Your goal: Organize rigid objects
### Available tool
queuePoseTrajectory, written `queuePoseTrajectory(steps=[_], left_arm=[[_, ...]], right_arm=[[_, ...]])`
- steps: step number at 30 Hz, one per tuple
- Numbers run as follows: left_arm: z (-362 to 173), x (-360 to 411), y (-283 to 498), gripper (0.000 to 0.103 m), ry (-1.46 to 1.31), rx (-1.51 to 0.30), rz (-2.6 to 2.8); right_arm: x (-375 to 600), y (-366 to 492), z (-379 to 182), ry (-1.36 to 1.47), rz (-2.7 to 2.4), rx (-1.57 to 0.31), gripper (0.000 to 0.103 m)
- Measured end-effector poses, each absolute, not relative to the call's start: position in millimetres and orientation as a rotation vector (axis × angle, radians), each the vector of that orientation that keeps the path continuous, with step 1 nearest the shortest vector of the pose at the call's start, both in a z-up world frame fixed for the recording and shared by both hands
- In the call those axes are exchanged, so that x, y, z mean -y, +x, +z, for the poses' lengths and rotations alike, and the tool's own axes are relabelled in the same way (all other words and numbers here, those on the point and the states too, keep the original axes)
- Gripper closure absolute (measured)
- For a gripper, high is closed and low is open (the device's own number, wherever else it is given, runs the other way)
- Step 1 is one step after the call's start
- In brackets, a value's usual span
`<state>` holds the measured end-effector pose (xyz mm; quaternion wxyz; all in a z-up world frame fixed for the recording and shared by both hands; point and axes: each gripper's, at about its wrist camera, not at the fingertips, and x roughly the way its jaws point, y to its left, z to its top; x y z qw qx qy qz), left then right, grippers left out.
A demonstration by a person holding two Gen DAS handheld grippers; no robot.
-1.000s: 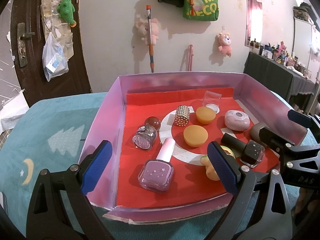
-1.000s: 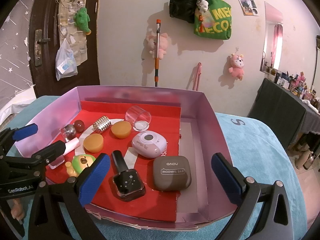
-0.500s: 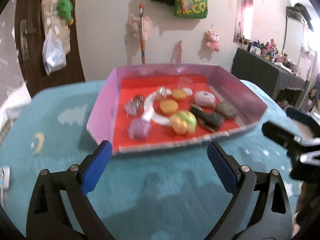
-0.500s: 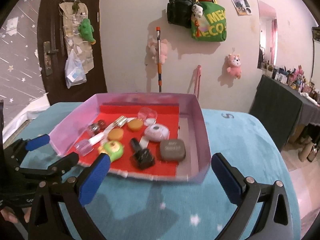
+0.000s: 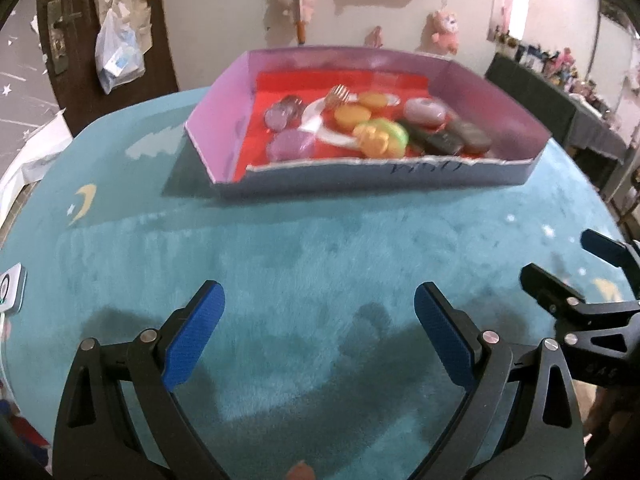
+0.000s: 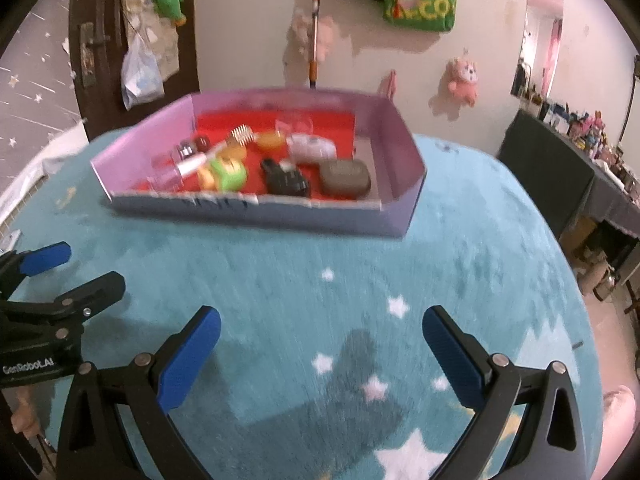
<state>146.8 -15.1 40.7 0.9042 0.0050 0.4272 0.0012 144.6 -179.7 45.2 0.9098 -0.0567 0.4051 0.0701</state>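
Worktop w/ a fuzzy teal cover (image 5: 304,248), moon and star prints on it, bedroom wall behind. Nearest: left claw (image 5: 318,336) spread wide, nothing btwn its blue pads; right claw (image 6: 320,354) likewise released and empty, both hovering above bare cover, well apart from the goods. Further out sits the purple box (image 6: 256,206) w/ red lining, holding all the small rigid items: green-yellow toy (image 6: 226,172), black bottle (image 6: 286,178), grey case (image 6: 345,177), pale round case (image 6: 312,146), orange discs, glittery bits at its left end; frames are motion-blurred so finer detail can't be read. Judgement: everything looks gathered in the box, so task seems near done or btwn steps. If another pick follows, approach from above over the low front wall, pick an item w/ free sides (grey case at the right end looks easiest), close squarely across its short width, avoid nudging neighbours, they're packed close.
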Motion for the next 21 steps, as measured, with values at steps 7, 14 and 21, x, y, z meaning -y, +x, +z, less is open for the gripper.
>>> queuePoseTrajectory(steps=[7, 14, 21], left_arm=[[25.0, 18.5, 150.7, 0.004, 0.016, -0.918, 0.004], [24.1, 16.2, 151.3, 0.0, -0.005, -0.924, 0.012], [24.3, 16.5, 153.7, 0.0, -0.01, -0.926, 0.02]], right_arm=[[187.9, 152.9, 27.1, -0.106, 0.084, -0.925, 0.0], [194.9, 155.3, 23.6, -0.06, 0.081, -0.956, 0.0], [196.5, 156.4, 24.4, -0.057, 0.077, -0.957, 0.0]])
